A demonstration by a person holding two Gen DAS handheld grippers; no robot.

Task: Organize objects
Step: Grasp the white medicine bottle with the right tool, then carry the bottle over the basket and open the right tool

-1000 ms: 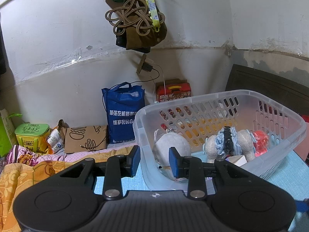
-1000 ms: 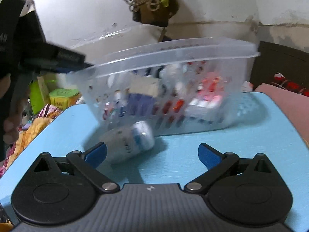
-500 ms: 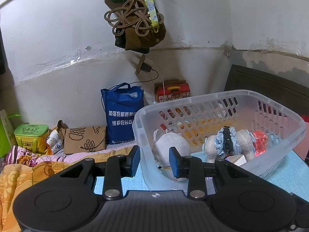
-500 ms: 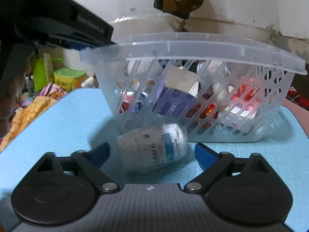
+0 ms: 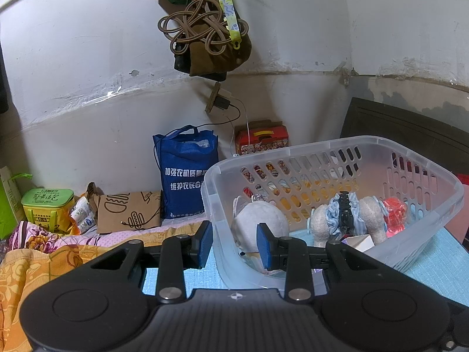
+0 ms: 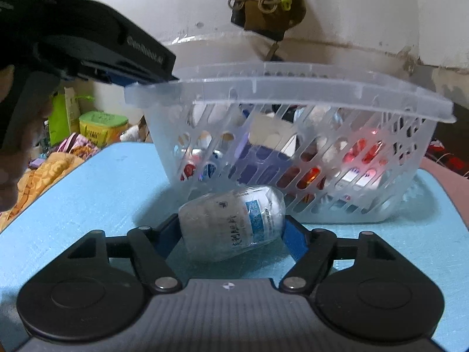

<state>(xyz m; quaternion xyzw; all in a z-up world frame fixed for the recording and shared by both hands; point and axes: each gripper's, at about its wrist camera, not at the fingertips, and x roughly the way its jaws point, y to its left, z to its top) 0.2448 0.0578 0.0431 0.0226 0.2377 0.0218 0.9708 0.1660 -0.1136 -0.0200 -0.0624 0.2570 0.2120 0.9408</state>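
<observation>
1. Currently, the near left corner of the clear plastic basket is being straddled by the left gripper: one blue pad is being held outside the wall and the other inside it, so the jaws are being kept clamped on the basket's rim.
2. Just ahead of the inner pad, a grey plush ball is being held in the basket; further ahead and to the right, a fluffy toy with a blue frill and a red item are lying beside it.
3. Ahead and to the left of the left gripper, beyond the blue mat, a blue tote bag, a brown paper bag and a green tin are being seen against the wall.
4. Meanwhile, a white bottle lying on its side on the blue mat is being enclosed by the right gripper; the blue pads are being pressed to both of its ends, so the jaws are being closed on it.
5. Directly ahead of the right gripper, just beyond the bottle, the basket is standing on the mat.
6. Up and to the left of the right gripper, the left gripper's body is being held at the basket's corner.
</observation>
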